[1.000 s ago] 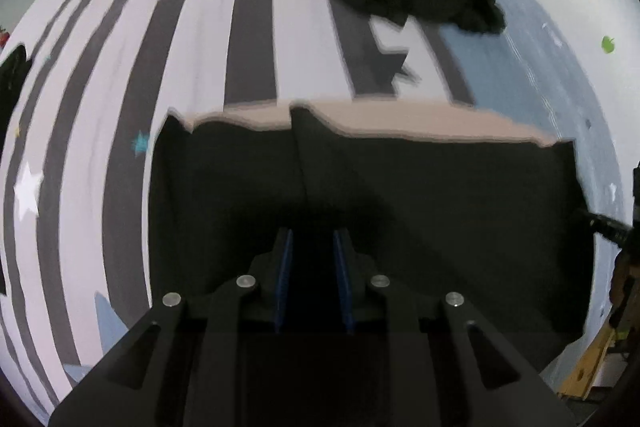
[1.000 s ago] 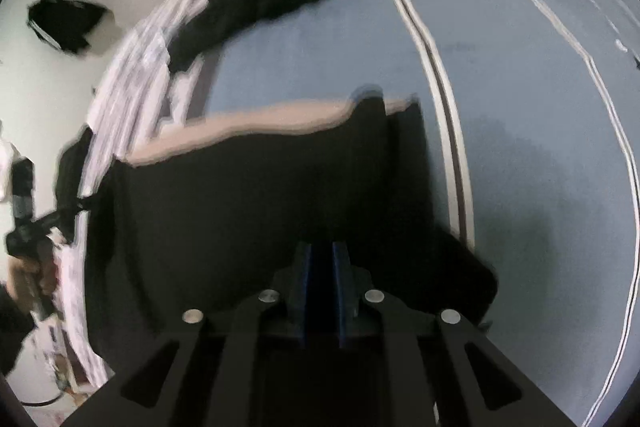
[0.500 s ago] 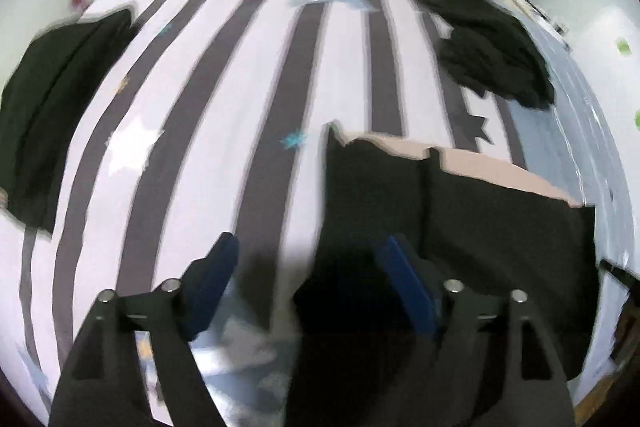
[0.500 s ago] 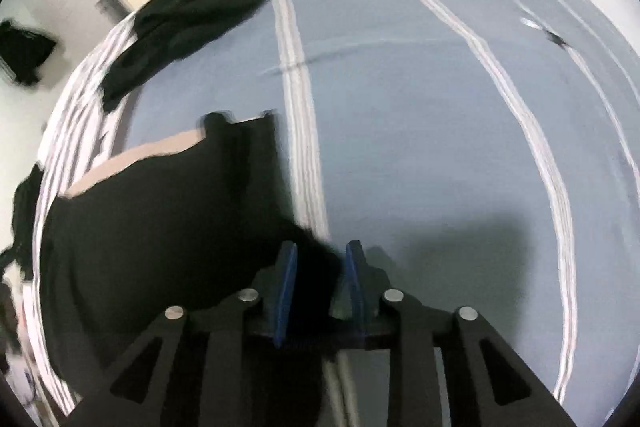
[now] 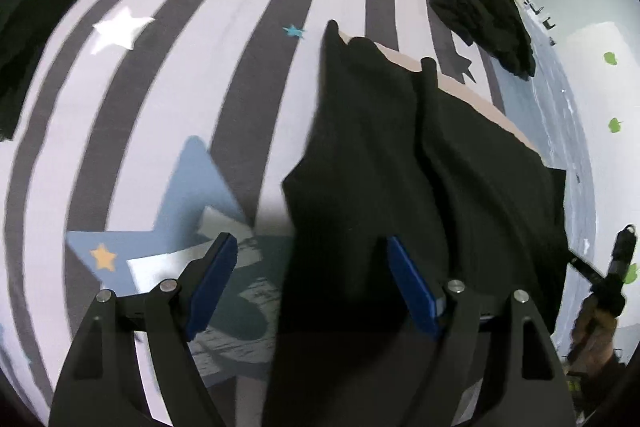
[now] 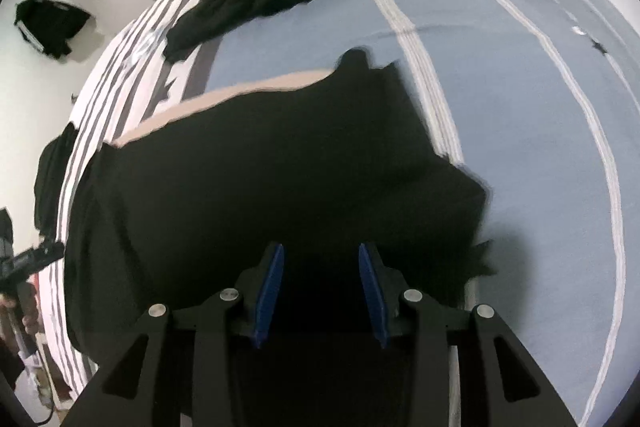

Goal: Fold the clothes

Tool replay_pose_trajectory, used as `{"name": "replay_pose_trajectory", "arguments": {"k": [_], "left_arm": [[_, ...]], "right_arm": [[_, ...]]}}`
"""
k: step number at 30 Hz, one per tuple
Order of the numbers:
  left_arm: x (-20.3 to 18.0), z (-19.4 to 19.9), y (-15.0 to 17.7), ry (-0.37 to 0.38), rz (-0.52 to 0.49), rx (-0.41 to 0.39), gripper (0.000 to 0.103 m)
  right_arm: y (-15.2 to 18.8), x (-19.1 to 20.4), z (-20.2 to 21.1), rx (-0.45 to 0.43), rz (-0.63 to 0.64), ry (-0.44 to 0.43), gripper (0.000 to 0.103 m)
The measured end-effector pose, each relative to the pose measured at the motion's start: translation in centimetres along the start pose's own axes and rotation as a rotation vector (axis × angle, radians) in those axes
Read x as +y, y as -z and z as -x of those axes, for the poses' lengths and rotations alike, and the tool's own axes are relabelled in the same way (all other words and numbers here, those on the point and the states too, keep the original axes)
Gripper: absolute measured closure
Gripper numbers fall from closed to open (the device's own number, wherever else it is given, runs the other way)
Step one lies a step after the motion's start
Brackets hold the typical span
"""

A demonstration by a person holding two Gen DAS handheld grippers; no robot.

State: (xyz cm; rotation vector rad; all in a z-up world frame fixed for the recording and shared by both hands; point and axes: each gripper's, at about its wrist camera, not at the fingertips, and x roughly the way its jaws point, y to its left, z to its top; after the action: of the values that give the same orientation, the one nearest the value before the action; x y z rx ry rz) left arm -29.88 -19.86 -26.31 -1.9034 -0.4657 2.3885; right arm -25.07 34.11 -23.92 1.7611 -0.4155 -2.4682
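Note:
A black garment (image 5: 420,163) with a beige inner band lies spread on the bed, its folded edge toward me. My left gripper (image 5: 310,269) is open above the garment's near left edge, blue pads wide apart, nothing between them. In the right wrist view the same garment (image 6: 280,167) fills the middle, and my right gripper (image 6: 320,275) stands open over its near right part. The beige band (image 6: 248,89) shows along its far edge.
A striped bedsheet (image 5: 224,39) with star prints lies on the left, a blue sheet (image 6: 520,87) on the right. A crumpled black garment (image 5: 480,11) sits at the far side, another black garment (image 5: 48,7) at far left. The other handle and a hand (image 5: 600,307) show at right.
Both grippers have opened and let go of the black garment, which now lies on the bed. Both have drawn back a little from it.

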Motion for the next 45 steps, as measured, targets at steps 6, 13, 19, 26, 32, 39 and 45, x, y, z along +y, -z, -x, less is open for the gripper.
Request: {"name": "replay_pose_trajectory", "arguments": {"k": [6,13,19,26,32,39,45], "left_arm": [[-0.9,-2.1,-0.2,0.038,-0.059,0.053,0.019],[-1.9,-4.4,-0.4,0.078,-0.125,0.111,0.017],[-1.5,-4.6,-0.9,0.174,-0.071,0.117,0.016],[-3.7,-5.1,-0.9,0.228,-0.187,0.142,0.025],[-2.3,-4.2,-1.2,0.212,-0.099,0.118,0.025],[1.9,-0.1,-0.6,0.087,0.030,0.022,0.025],[2.5,0.4,0.9,0.032,0.016,0.037,0.025]], "right_arm": [[0.5,0.2,-2.1,0.030,0.029,0.056,0.070],[0.5,-1.8,-2.3,0.031,-0.005,0.125,0.099],[0.4,-1.4,-1.9,0.037,-0.029,0.151,0.095],[0.4,-0.9,-0.5,0.018,-0.064,0.161,0.082],[0.8,-1.8,0.5,0.021,-0.098,0.194,0.082],[1.2,-3.6,2.0,-0.007,-0.154,0.223,0.052],[2.1,-5.8,1.3,0.016,-0.183,0.142,0.051]]}}
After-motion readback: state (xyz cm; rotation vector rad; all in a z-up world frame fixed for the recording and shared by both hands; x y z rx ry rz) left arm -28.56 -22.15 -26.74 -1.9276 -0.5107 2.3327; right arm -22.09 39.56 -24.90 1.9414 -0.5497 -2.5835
